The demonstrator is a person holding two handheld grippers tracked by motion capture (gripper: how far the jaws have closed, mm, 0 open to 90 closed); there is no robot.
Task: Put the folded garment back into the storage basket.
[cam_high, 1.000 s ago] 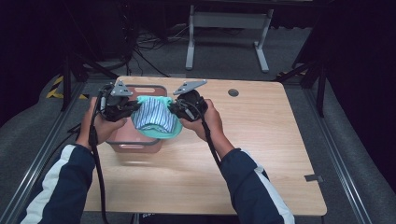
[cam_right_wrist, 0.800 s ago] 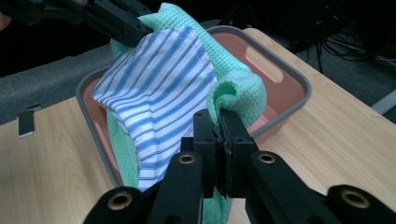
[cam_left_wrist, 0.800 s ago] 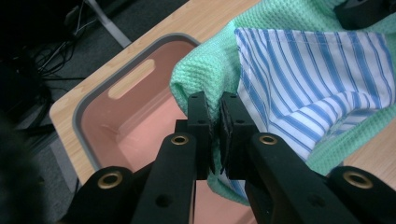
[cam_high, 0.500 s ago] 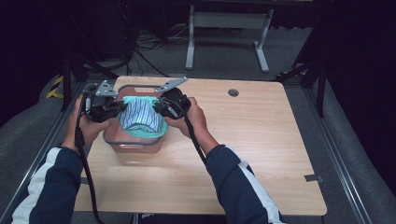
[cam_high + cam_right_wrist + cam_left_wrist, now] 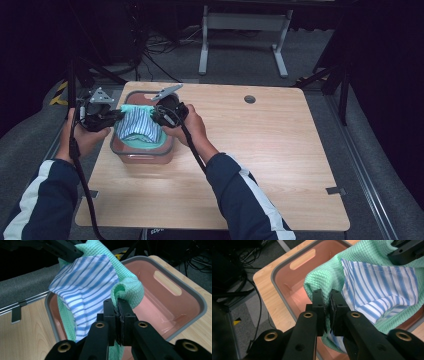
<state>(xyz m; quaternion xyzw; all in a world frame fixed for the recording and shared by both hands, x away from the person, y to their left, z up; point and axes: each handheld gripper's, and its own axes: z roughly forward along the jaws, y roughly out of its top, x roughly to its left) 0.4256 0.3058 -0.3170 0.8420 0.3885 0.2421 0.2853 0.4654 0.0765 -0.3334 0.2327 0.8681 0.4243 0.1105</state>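
Holding the green cloth [image 5: 131, 141] taut between both clamped claws, left claw [image 5: 327, 300] and right claw [image 5: 117, 305], you next lower it into the pink bin [image 5: 142, 156].

No readable text or labels

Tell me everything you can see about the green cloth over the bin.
The green cloth is a mint waffle-weave towel, soft and limp. It hangs over the pink bin, carrying a blue and white striped cloth in its sag. The left gripper and right gripper each pinch a bunched edge of it, jaws shut. Its lower part drapes into the bin.
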